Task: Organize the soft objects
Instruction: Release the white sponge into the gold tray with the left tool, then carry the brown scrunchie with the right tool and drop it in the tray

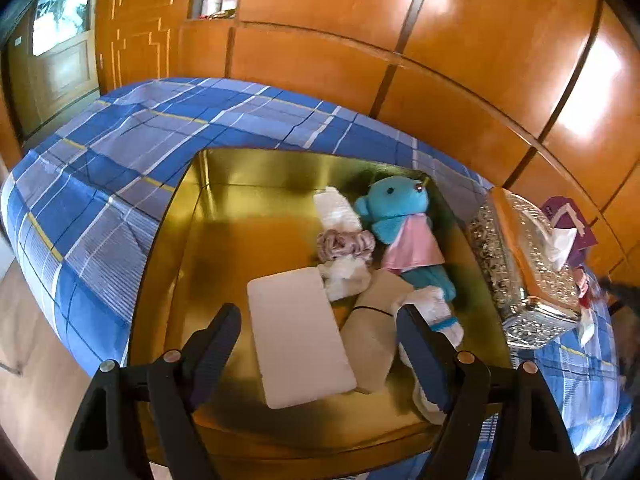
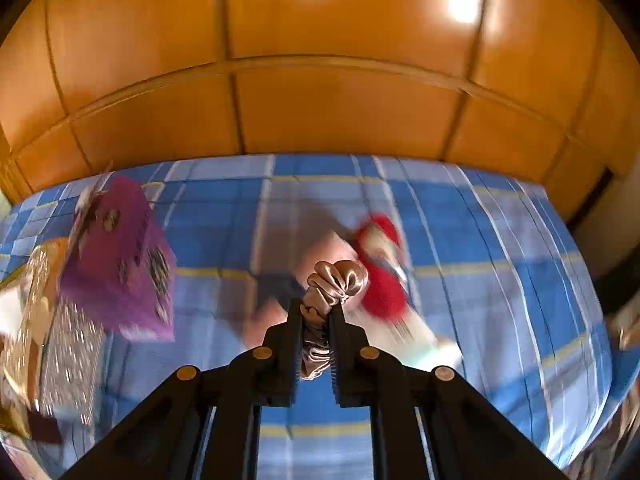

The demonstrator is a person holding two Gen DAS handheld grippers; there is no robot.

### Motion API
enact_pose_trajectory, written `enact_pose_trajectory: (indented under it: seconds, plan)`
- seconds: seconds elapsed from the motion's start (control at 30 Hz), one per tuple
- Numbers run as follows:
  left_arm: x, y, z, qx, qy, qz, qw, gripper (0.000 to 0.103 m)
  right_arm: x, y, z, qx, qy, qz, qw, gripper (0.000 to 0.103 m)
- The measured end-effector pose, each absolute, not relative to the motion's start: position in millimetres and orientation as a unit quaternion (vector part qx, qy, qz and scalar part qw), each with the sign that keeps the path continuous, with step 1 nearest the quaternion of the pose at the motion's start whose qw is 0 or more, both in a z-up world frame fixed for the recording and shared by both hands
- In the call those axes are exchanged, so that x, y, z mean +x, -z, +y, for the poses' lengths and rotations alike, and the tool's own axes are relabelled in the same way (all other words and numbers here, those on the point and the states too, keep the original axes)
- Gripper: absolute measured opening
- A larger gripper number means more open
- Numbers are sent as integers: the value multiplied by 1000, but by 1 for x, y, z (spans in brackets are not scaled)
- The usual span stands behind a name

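A gold tray lies on the blue plaid bed. Inside it rest a turquoise plush toy in a pink dress, a mauve scrunchie, white rolled cloths, a white sock with a blue band, a beige pad and a white foam pad. My left gripper hovers open just above the white pad, touching nothing. Above the bed, my right gripper is shut on a tan satin scrunchie. A blurred red and white soft item lies on the bedspread beyond it.
A silver glittery tissue box stands right of the tray, with a purple box beside it. Glossy wooden wardrobe panels run along the far side of the bed. The floor shows at the left edge.
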State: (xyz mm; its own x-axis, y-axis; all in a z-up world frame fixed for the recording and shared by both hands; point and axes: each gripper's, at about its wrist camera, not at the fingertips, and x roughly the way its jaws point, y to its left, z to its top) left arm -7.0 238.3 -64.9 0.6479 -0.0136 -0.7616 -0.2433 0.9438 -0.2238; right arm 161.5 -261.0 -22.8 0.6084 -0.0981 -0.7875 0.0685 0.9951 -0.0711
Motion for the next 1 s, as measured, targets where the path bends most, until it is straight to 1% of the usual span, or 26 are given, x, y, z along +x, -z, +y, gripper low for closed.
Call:
enact_pose_trajectory:
  seconds: [0.1,0.23,0.37,0.43,0.63,0.8,1.0]
  plan:
    - [-7,60,235,-148,-57,409,899,81,194,13,-230,-48,37,433,899,10]
    - [-7,60,234,-150,-50,409,899,81,231,-16,-187,-84,32,392,916,10]
    - [-8,64,232,-152,-47,416,895,81,250,-37,-143,-122,2,355,927,10]
    - [-9,66,231,-152,-44,419,894,81,248,-45,-121,-131,-42,337,931,10]
    - [-9,66,229,-152,-47,417,895,81,192,-55,-58,-157,-219,313,911,10]
    - [-11,61,227,-145,-48,409,900,81,139,-47,-28,-169,-325,335,868,10]
    - [-16,54,229,-133,-66,399,905,81,86,-29,-9,-135,-389,366,835,10]
